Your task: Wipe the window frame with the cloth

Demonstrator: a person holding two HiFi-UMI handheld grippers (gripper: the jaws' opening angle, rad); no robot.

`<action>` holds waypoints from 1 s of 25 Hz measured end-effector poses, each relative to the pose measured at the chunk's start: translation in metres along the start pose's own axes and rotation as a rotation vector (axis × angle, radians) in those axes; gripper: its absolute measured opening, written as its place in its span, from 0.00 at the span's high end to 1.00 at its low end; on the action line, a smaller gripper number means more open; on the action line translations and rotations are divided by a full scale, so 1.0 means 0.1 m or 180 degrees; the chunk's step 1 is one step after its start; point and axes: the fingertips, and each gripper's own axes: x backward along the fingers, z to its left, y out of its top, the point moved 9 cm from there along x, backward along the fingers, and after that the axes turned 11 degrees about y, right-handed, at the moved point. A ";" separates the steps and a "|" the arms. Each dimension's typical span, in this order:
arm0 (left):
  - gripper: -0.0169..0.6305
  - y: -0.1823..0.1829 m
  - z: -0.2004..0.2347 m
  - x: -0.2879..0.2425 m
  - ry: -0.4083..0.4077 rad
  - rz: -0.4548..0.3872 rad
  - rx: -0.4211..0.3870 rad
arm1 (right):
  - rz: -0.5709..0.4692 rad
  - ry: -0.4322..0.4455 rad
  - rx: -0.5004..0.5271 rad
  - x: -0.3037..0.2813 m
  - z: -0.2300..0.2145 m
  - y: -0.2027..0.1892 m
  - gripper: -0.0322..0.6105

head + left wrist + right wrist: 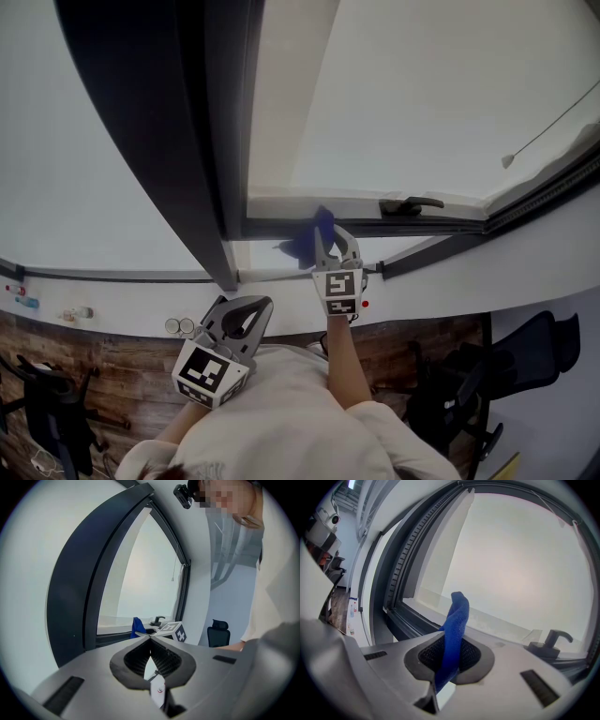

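Head view: the right gripper (324, 236), clamped on the cloth (304, 244), sits at the window frame (272, 228) bottom-left corner, its rail running rightward; the left gripper (258, 307), closed and empty, hangs lower.

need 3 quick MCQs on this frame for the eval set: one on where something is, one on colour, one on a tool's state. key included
1. Where on the window frame is the cloth?
A. Top rail
B. Bottom rail, left of the handle
C. Halfway up the side

2. What colour is the cloth?
A. Blue
B. Red
C. White

3. How is the left tool?
A. Wide open
B. Shut on the cloth
C. Shut, nothing between its jaws

Key:
1 B: the head view shows the right tool holding the cloth at the bottom rail, with the handle to its right.
2 A: it is blue in all three views.
3 C: the left gripper view shows its jaws together and empty, back from the window.
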 end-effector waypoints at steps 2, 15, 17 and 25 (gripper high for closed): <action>0.96 0.00 0.00 -0.01 -0.0012 0.0002 -0.0001 | 0.0012 -0.0035 -0.0016 0.01 -0.03 -0.01 0.88; 0.96 -0.01 -0.08 -0.05 -0.0108 0.0065 -0.0039 | 0.0065 -0.0139 -0.0138 0.09 -0.15 -0.06 0.88; 0.96 -0.02 -0.09 -0.06 -0.0112 0.0078 -0.0041 | 0.0046 -0.0137 -0.0156 0.09 -0.16 -0.06 0.88; 0.96 -0.03 -0.10 -0.08 -0.0178 0.0143 -0.0039 | 0.0013 -0.0082 -0.0228 0.08 -0.18 -0.07 0.88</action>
